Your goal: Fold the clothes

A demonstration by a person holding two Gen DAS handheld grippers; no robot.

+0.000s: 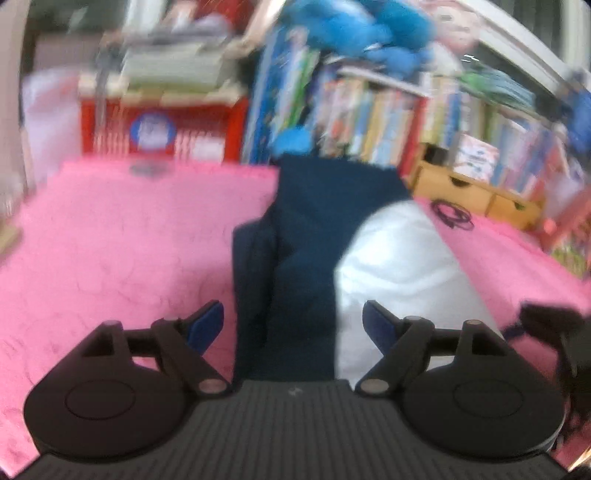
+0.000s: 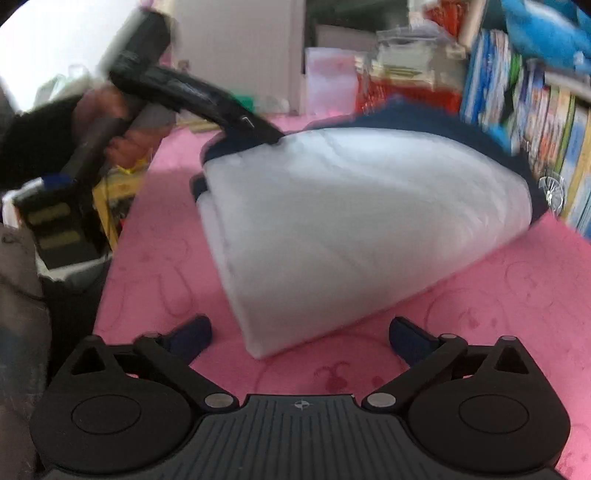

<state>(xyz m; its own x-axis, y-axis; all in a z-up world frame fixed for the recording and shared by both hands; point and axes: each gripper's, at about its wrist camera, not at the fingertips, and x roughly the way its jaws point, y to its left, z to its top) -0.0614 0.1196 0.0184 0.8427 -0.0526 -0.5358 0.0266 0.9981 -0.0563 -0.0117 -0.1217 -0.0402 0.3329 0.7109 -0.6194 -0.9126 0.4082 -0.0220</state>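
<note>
A folded garment lies on the pink mat (image 1: 110,240), white (image 1: 399,266) on top with navy blue (image 1: 295,236) beside and under it. In the left wrist view my left gripper (image 1: 293,325) is open just above its near end, straddling the seam between navy and white; its blue pads (image 1: 207,325) touch nothing. In the right wrist view the white fold (image 2: 351,221) fills the middle, with a navy edge (image 2: 424,114) behind. My right gripper (image 2: 301,338) is open, and the fold's near corner lies loose between its fingers. The left gripper (image 2: 258,129), held by a hand (image 2: 110,107), reaches the far left corner.
Behind the mat stand a shelf of books (image 1: 388,122), a blue plush toy (image 1: 369,29), a red box (image 1: 162,129) and a small wooden drawer unit (image 1: 472,192). A black cable (image 1: 452,214) lies on the mat at the right. Bare pink mat (image 2: 517,295) surrounds the garment.
</note>
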